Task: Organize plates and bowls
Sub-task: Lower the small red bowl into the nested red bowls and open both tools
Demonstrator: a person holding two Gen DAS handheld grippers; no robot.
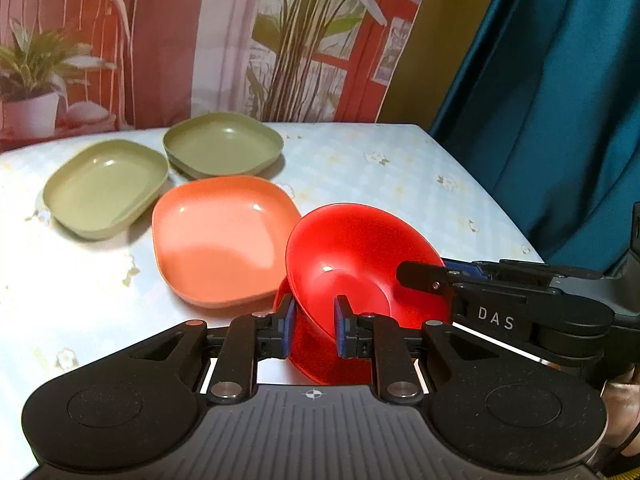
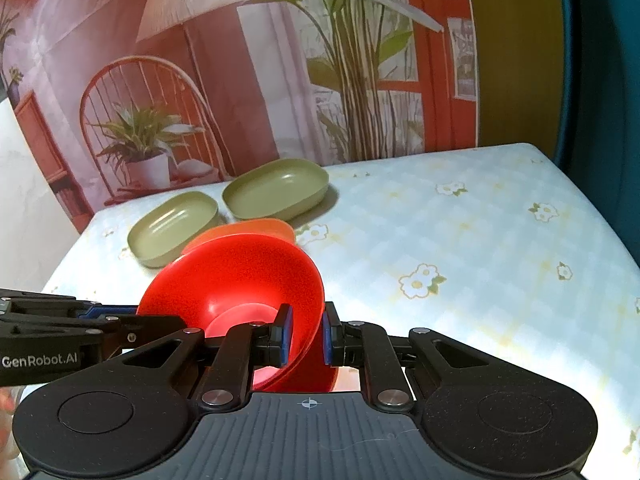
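The worktop [image 1: 360, 168], under a pale cloth printed with small flowers, carries three shallow dishes toward its far left: two green plates [image 1: 106, 186] lying just beside each other, and an orange plate [image 1: 218, 240] nearer, close in front of them. The red bowl [image 1: 360, 264] is the thing being worked on: it hangs tilted above the near part of the worktop, just right of the orange plate and overlapping its near right edge in the left wrist view, with its mouth turned toward the far left. Both tools hold it. The left tool [image 1: 314, 330] is closed narrow on the bowl's near wall, one pad inside and one outside, and the right tool [image 2: 306, 334] pinches the opposite side of the rim the same way. The step in hand looks like carrying the bowl to its place in the arrangement. The next move probably calls for levelling the bowl so its base faces down, lowering it onto a bare patch of cloth or onto the orange plate, and only then letting both tools widen.
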